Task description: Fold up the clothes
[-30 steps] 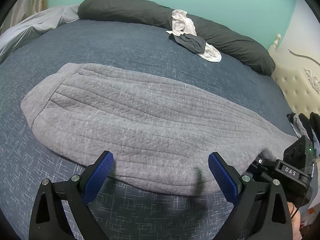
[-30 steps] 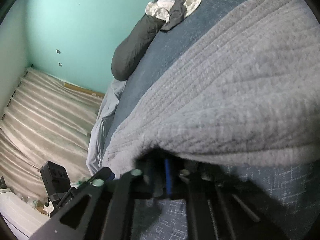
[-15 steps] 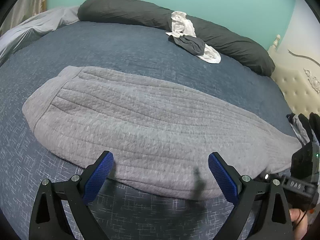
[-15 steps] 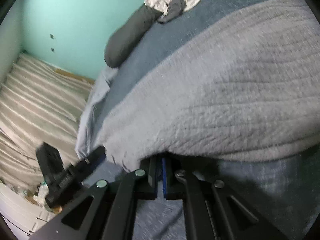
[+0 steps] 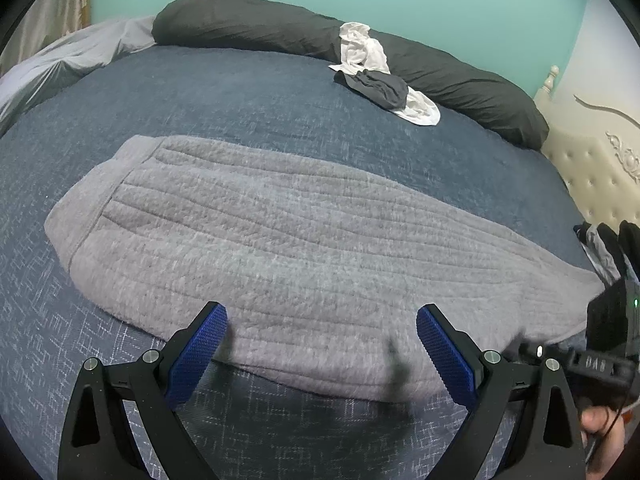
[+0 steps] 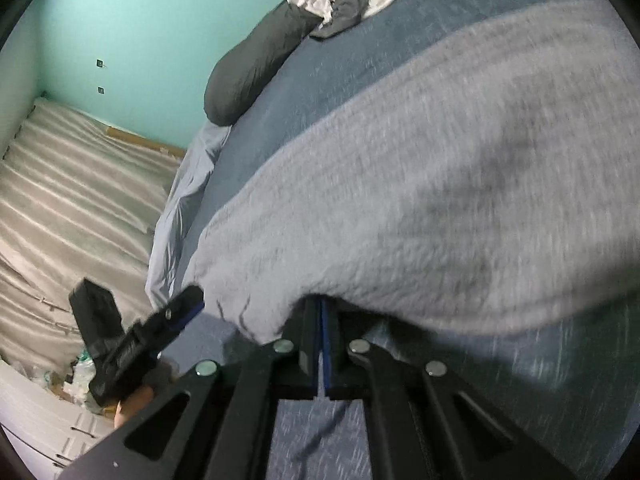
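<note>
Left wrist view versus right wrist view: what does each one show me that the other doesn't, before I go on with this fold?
Only the left wrist view shows the left gripper open above the near edge of the grey garment, the garment's whole length, and the cream headboard. Only the right wrist view shows the right gripper shut on the garment's edge, with the striped curtain beyond the bed. Both show the blue bedspread, the dark long pillow and the small clothes pile.

left gripper (image 5: 320,340): black frame, silver screws, blue ribbed pads
right gripper (image 6: 323,328): black frame, silver screws, blue pads
</note>
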{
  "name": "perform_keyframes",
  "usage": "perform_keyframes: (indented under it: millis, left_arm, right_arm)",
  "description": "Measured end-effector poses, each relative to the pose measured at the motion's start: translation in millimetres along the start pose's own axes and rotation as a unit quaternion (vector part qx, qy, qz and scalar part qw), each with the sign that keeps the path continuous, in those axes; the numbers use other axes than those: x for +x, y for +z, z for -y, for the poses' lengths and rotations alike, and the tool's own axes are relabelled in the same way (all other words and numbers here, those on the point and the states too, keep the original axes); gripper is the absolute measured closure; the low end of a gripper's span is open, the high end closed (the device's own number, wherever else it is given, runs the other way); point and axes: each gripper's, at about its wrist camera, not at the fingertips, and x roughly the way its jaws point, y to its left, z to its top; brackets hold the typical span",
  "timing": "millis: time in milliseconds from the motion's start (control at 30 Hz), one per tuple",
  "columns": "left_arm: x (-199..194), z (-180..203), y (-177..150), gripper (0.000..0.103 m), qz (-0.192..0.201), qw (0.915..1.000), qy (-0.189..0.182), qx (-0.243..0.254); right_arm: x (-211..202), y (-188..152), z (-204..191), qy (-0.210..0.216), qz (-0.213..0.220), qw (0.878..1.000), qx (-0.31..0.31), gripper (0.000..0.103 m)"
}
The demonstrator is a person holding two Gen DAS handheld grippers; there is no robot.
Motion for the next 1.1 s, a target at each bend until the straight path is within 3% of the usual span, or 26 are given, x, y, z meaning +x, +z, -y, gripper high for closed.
perform_keyframes:
  millis: [400, 600, 900, 1100]
  left_arm:
    - [3, 8, -23, 0.005, -0.045, 0.9973, -0.052, 0.026]
    - [24, 16, -36, 0.005, -0.075, 0.9946, -0.027, 0.066]
    - [48, 4, -20, 0.005, -0.072, 0.9969, -0.008, 0.031]
    - [55, 0, -7, 0.005, -0.058, 0.9983, -0.004, 0.000]
  right_arm:
    - [24, 29, 19, 0.002, 0.019, 0.999, 0.031, 0.103]
    - [27, 34, 22, -0.003, 0.018, 0.999, 0.028, 0.103]
    - [12, 35, 14, -0.003, 0.016, 1.000, 0.012, 0.100]
    - [4, 21, -1, 0.021, -0.002, 1.000, 0.000, 0.098]
